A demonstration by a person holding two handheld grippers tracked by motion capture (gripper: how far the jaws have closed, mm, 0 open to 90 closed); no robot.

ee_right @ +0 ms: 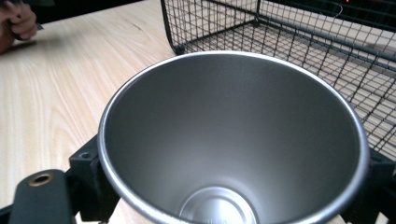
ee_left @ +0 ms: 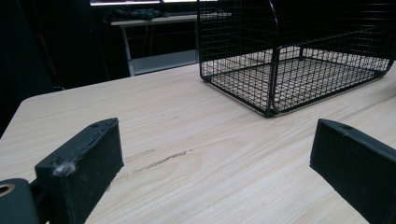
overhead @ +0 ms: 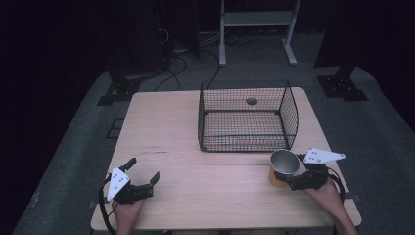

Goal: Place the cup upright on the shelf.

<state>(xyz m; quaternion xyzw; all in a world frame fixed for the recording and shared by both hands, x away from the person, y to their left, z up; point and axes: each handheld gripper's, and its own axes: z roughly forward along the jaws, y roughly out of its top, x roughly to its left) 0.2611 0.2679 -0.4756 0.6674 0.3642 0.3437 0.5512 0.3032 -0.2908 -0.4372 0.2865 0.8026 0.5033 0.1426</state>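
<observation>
- A metal cup [overhead: 283, 166], steel inside and orange outside, stands upright on the wooden table [overhead: 195, 191] near its front right corner, just in front of a black wire basket [overhead: 247, 117]. The cup looks empty; its bare steel bottom shows in the right gripper view.
- The right gripper [overhead: 293, 182] has its two black jaws closed against opposite sides of the cup, low on its wall. In the right gripper view the jaws press in from either side beneath the rim, so the grip looks firm. Gripping it below the rim likely keeps the cup level for lifting.
- The basket sits open-topped in the middle of the far half of the table, with nothing visible inside it. It is the nearest container, so the cup is probably meant to go there.
- The left gripper [overhead: 142, 176] rests at the front left of the table, well apart from the cup. Its jaws are spread wide with only bare tabletop between them; it holds nothing and appears to be waiting.
</observation>
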